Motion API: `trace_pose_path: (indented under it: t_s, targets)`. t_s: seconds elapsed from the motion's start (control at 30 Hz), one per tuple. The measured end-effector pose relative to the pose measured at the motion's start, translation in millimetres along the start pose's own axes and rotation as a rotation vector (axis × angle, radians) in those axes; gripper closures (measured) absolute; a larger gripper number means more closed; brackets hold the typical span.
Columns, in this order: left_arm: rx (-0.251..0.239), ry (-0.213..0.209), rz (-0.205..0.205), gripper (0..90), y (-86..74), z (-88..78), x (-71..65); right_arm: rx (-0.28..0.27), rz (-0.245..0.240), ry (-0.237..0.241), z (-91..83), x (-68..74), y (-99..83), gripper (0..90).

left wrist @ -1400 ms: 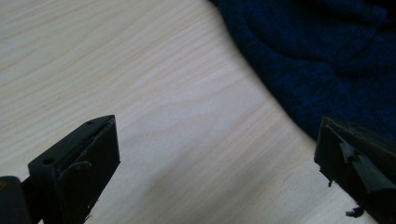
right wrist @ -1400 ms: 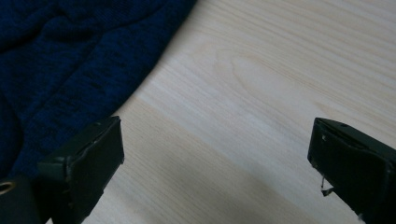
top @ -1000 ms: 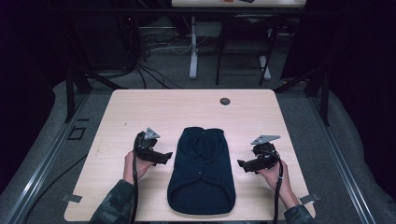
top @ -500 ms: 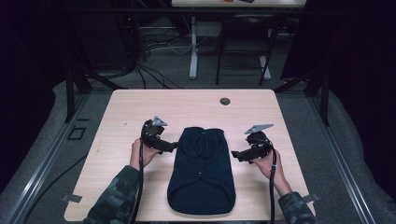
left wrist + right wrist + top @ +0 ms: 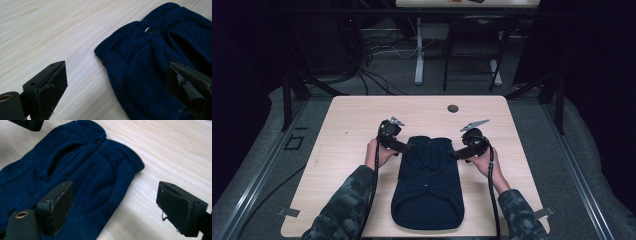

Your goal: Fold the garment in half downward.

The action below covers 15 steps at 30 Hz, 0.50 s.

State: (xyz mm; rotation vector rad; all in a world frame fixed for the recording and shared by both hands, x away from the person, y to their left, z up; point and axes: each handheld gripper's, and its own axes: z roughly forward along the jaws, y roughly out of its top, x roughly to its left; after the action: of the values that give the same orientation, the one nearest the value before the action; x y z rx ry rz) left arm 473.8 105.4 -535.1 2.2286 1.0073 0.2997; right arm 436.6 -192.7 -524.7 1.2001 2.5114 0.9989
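A dark blue knit garment (image 5: 429, 185) lies folded flat on the middle of the wooden table (image 5: 357, 120), its buttoned waistband at the far end. My left gripper (image 5: 406, 147) is open at the waistband's left corner. In the left gripper view (image 5: 118, 75) that corner (image 5: 130, 57) lies between the jaws, untouched, and a metal snap (image 5: 149, 30) shows beyond. My right gripper (image 5: 456, 153) is open at the right corner (image 5: 125, 167), which also lies loose between its jaws (image 5: 117, 202). Both pairs of jaws have just been closing a little.
A small dark round object (image 5: 453, 108) sits near the table's far edge. Bare wood lies on both sides of the garment. The left gripper's jaw tip (image 5: 27, 123) shows across the garment. Chairs, cables and a table leg stand on the floor beyond.
Both hands moved away from the person along the garment's sides and inward to its far corners. The jaws narrowed slightly. The garment has not moved.
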Motion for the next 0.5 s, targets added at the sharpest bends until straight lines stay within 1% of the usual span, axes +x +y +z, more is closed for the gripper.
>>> trace_pose_path:
  t_s: [0.03, 0.07, 0.1, 0.13, 0.17, 0.2, 0.23, 0.27, 0.3, 0.33, 0.37, 0.4, 0.43, 0.47, 0.5]
  targets:
    - [0.005, 0.002, -0.004, 5.6, 1.4, 2.9, 0.8, 0.0, -0.001, -0.001, 3.1, -0.1, 2.4, 16.0]
    - [0.015, -0.004, -0.011, 6.2, 2.7, 6.0, 2.3, 0.013, 0.002, -0.007, 8.8, 0.0, 6.5, 17.7]
    - [0.023, -0.011, -0.014, 6.2, 3.3, 8.0, 3.7, 0.013, 0.002, -0.007, 8.8, 0.0, 6.5, 17.7]
    - [0.031, -0.013, -0.025, 6.8, 4.0, 11.5, 5.4, 0.02, 0.001, -0.009, 14.4, -0.7, 9.2, 20.7]
    - [0.036, -0.014, -0.028, 6.8, 4.5, 13.7, 6.7, 0.02, 0.001, -0.009, 14.4, -0.7, 9.2, 20.7]
    - [0.041, -0.019, -0.031, 7.5, 4.9, 15.4, 8.1, 0.019, 0.0, -0.023, 16.7, -0.8, 9.7, 22.2]
    - [0.044, -0.022, -0.039, 7.9, 5.3, 17.0, 8.9, 0.028, 0.001, -0.043, 20.2, -1.7, 10.2, 25.8]
    - [0.048, -0.03, -0.044, 7.9, 5.8, 18.7, 10.2, 0.028, 0.001, -0.043, 20.2, -1.7, 10.2, 25.8]
    - [0.052, -0.038, -0.049, 8.9, 6.2, 20.1, 11.4, 0.034, 0.009, -0.058, 24.5, -4.0, 9.8, 29.1]
    - [0.054, -0.043, -0.058, 10.0, 6.8, 21.9, 12.4, 0.042, 0.012, -0.057, 26.1, -6.0, 9.6, 31.2]
    - [0.058, -0.041, -0.063, 13.1, 7.2, 24.0, 12.6, 0.035, 0.029, -0.055, 28.9, -7.0, 9.1, 33.5]
    - [0.069, -0.04, -0.058, 15.1, 7.5, 25.8, 12.9, 0.038, 0.029, -0.061, 30.3, -8.5, 8.8, 35.7]
    - [0.085, -0.038, -0.062, 15.1, 7.7, 29.5, 12.8, 0.038, 0.029, -0.061, 30.3, -8.5, 8.8, 35.7]
    - [0.091, -0.04, -0.071, 15.3, 7.5, 32.5, 12.7, 0.035, 0.054, -0.056, 35.8, -12.4, 9.1, 37.7]
    - [0.1, -0.046, -0.072, 15.3, 7.6, 34.8, 13.1, 0.035, 0.054, -0.056, 35.8, -12.4, 9.1, 37.7]
